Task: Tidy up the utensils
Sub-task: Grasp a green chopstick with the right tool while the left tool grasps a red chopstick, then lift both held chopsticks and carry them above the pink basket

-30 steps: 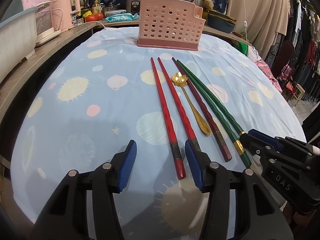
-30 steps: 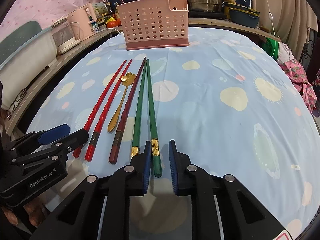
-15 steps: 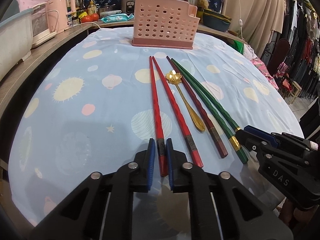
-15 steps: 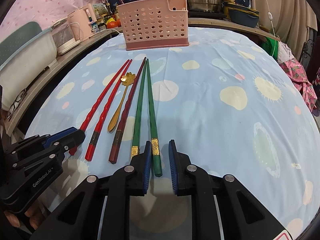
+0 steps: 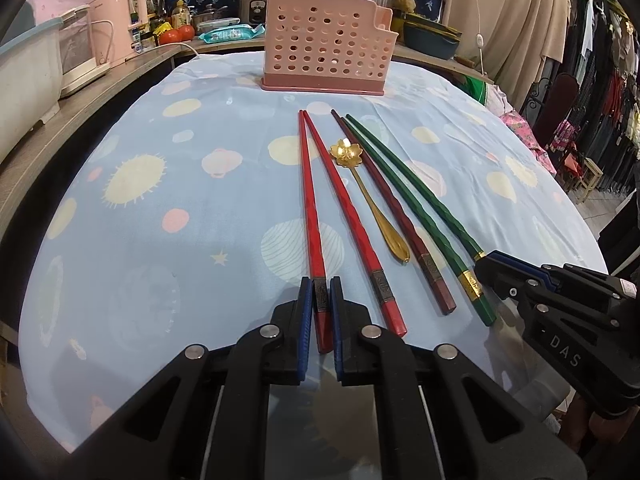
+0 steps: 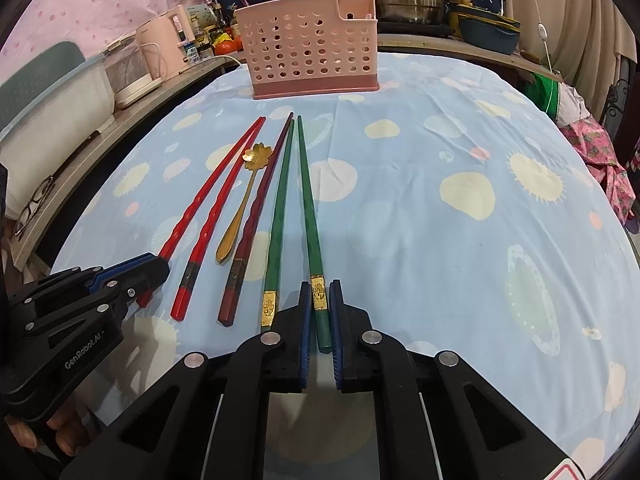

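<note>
Five chopsticks and a gold flower spoon (image 5: 372, 204) lie side by side on the blue patterned tablecloth (image 5: 180, 240), in front of the pink perforated utensil basket (image 5: 324, 52). My left gripper (image 5: 320, 284) is shut on the thick end of the leftmost red chopstick (image 5: 310, 200), which lies flat. The second red chopstick (image 5: 348, 216) and a dark red one (image 5: 396, 216) lie free. My right gripper (image 6: 320, 284) has its jaws closing tight on the rightmost green chopstick (image 6: 308, 200), with the pads pressing its end. The other green chopstick (image 6: 280, 208) lies just to the left of it.
A wooden counter (image 5: 100, 92) runs along the left and back. It holds a pink kettle (image 5: 120, 20), a white appliance, pots and bottles. Glasses (image 6: 36, 204) lie on its ledge. Clothes hang at the right past the table edge (image 5: 600, 92).
My left jaws went from wide open to shut around the leftmost red chopstick. My right jaws narrowed slightly onto the green chopstick. No utensil has been lifted.
</note>
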